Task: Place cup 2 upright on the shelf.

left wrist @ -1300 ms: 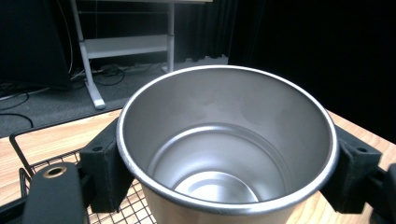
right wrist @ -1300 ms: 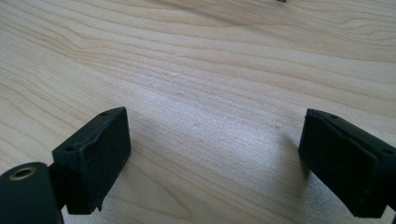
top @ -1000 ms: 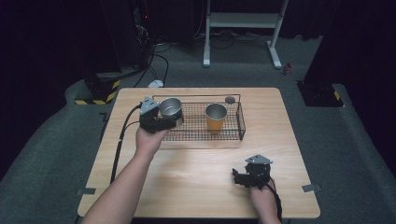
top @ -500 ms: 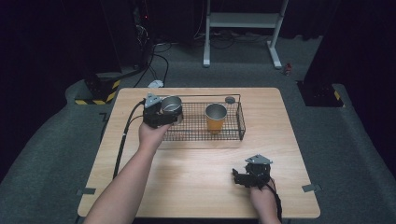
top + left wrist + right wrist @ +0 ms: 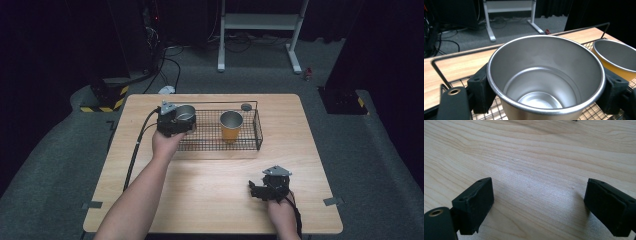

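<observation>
A silver metal cup [image 5: 185, 113] [image 5: 546, 75] sits between the jaws of my left gripper [image 5: 183, 120] [image 5: 544, 95], which is shut on its sides. The cup is upright and empty, over the left end of a black wire basket [image 5: 258, 131] [image 5: 496, 107]. An orange cup with a silver inside [image 5: 231, 125] [image 5: 616, 56] stands upright in the basket's middle. My right gripper [image 5: 255, 189] [image 5: 539, 205] rests low on the wooden table [image 5: 200, 200] at the near right, open, with bare wood between its jaws.
A small dark round disc [image 5: 246, 106] lies at the basket's far right corner. Beyond the table are grey floor, cables and a white stand's legs [image 5: 260, 30]. The left gripper's cable [image 5: 136, 150] trails over the table's left side.
My left gripper has carried the silver cup slightly to the right, further over the basket's left end. The right gripper has stayed where it was.
</observation>
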`<state>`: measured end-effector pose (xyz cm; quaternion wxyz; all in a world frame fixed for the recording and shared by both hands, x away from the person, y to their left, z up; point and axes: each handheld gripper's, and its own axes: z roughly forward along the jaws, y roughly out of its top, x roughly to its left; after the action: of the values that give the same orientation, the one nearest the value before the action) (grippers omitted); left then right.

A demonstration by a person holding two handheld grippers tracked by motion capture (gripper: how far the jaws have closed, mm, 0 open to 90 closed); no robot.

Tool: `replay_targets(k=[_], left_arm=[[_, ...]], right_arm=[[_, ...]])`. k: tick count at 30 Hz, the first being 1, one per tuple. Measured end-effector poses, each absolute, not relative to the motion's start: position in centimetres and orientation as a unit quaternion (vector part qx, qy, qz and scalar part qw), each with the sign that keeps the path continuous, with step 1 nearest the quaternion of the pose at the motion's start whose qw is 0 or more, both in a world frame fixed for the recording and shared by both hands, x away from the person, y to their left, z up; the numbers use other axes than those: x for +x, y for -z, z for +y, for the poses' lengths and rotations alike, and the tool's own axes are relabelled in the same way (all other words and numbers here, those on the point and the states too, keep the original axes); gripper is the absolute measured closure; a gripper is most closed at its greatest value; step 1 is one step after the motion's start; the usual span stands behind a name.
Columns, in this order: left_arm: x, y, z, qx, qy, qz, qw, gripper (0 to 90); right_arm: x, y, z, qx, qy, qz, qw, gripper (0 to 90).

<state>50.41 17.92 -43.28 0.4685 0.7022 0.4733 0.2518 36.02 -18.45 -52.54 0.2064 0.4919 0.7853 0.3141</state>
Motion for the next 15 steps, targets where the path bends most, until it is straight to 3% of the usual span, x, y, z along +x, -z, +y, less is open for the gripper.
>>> replay_targets(k=[15], left_arm=[[51.3,45.6,16.4,0.726,-0.240,0.491,0.417,19.0]], right_arm=[[36.0,52.5,-18.4,0.492,-0.314,0.785,0.206,9.0]])
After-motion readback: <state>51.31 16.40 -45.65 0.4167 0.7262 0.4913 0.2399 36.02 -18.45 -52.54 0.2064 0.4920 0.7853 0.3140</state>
